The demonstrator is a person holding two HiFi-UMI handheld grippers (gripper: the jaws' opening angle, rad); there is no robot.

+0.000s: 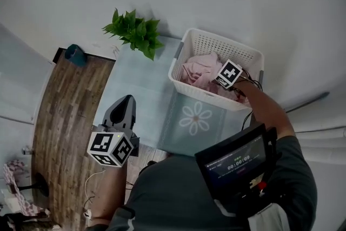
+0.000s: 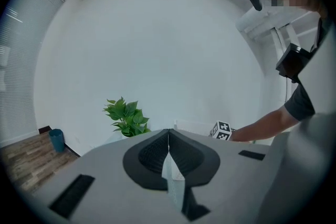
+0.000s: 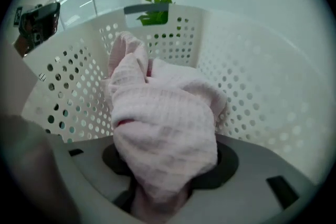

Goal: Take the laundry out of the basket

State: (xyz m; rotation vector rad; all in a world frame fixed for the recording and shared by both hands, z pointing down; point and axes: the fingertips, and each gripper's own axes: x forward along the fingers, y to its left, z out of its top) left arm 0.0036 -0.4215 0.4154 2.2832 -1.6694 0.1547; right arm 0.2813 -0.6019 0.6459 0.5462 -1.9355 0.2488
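A white perforated laundry basket (image 1: pixel 216 40) stands on a pale mat, with pink laundry (image 1: pixel 197 70) heaped inside. My right gripper (image 1: pixel 220 83) reaches down into the basket and is shut on a bunch of pink waffle-weave cloth (image 3: pixel 163 118). The cloth bulges up out of the right gripper (image 3: pixel 163 186) and hides its fingertips, with the basket wall (image 3: pixel 252 86) close behind. My left gripper (image 1: pixel 123 105) hovers away from the basket, over the mat's left part. In the left gripper view, the left gripper (image 2: pixel 168 136) has its jaws together with nothing between them.
A green potted plant (image 1: pixel 134 32) stands left of the basket by the wall. A small teal bin (image 1: pixel 74 54) sits on the wood floor (image 1: pixel 65 111). The mat's near panel carries a flower print (image 1: pixel 197 119). A phone hangs at the person's chest (image 1: pixel 238 162).
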